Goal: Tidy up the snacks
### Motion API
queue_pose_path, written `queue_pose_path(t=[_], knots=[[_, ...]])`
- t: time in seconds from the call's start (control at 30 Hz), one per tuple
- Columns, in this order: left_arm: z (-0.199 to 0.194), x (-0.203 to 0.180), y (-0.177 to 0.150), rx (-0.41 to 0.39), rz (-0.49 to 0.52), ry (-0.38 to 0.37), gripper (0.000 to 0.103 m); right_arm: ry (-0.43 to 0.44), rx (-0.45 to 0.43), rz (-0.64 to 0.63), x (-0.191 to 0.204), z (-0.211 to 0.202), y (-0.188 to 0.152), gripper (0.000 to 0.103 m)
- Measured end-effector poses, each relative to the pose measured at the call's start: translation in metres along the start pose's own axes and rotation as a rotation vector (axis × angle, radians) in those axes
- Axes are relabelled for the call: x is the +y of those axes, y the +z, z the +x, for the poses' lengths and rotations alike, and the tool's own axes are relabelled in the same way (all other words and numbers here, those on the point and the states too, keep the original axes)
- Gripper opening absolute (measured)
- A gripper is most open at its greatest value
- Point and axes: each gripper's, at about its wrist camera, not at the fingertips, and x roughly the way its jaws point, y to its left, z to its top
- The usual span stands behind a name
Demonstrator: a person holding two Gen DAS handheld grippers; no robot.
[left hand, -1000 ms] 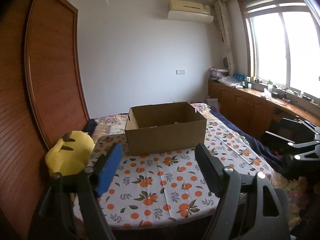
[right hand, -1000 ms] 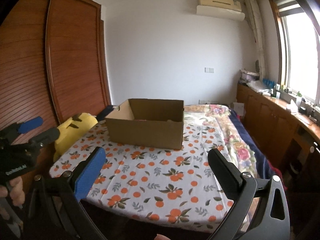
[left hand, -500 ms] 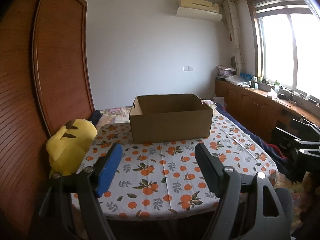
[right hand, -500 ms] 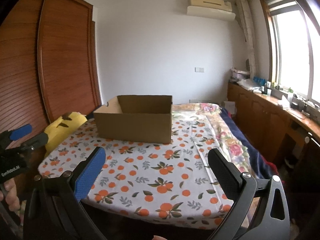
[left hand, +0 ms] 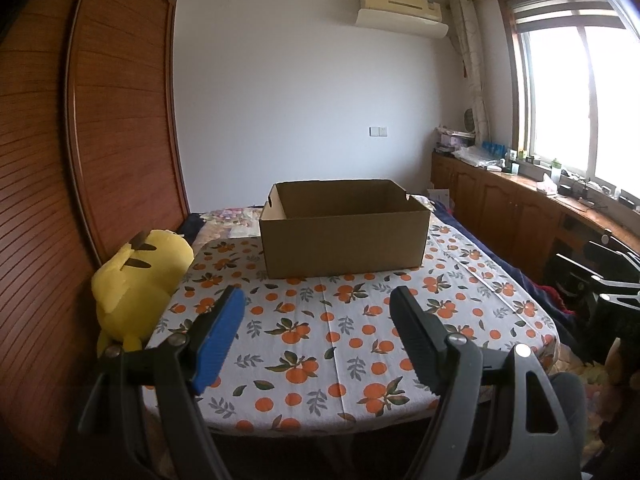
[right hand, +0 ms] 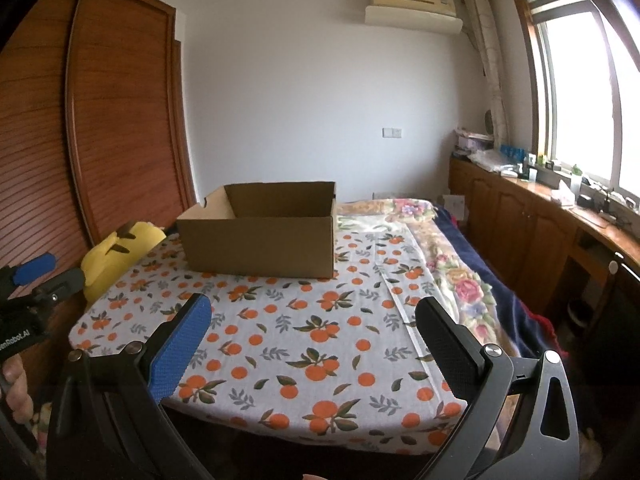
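Observation:
An open brown cardboard box (left hand: pixel 344 236) (right hand: pixel 260 240) stands on the far half of a table covered with an orange-print cloth (left hand: pixel 320 328) (right hand: pixel 304 336). Its inside is hidden from this low angle. No snacks show in either view. My left gripper (left hand: pixel 318 316) hangs open over the table's near edge with nothing between its fingers. My right gripper (right hand: pixel 312 328) is also open and holds nothing, near the front edge and right of the box. The left gripper's blue tip (right hand: pixel 34 268) shows at the left edge of the right wrist view.
A yellow plush toy (left hand: pixel 138 280) (right hand: pixel 116 254) leans at the table's left side against a wooden wardrobe (left hand: pixel 80 160). Behind the table lies a bed with floral bedding (right hand: pixel 432 236). Wooden cabinets (right hand: pixel 540 224) run under the window on the right.
Both grippers have drawn back and dropped lower, so the box looks smaller and its inside no longer shows. Both stay open.

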Motion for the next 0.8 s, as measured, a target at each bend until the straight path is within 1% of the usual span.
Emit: queue_pose_path(t=[0.27, 0.8], knots=[[-0.0015, -0.0006, -0.0006, -0.006, 0.015, 0.014, 0.076, 0.001, 0.0, 0.001, -0.0002, 0.0011, -0.0001, 0.103], [-0.0061, -0.0048, 0.0028, -0.009, 0.02, 0.01, 0.076, -0.001, -0.004, -0.002, -0.0013, -0.0005, 0.0003, 0.103]])
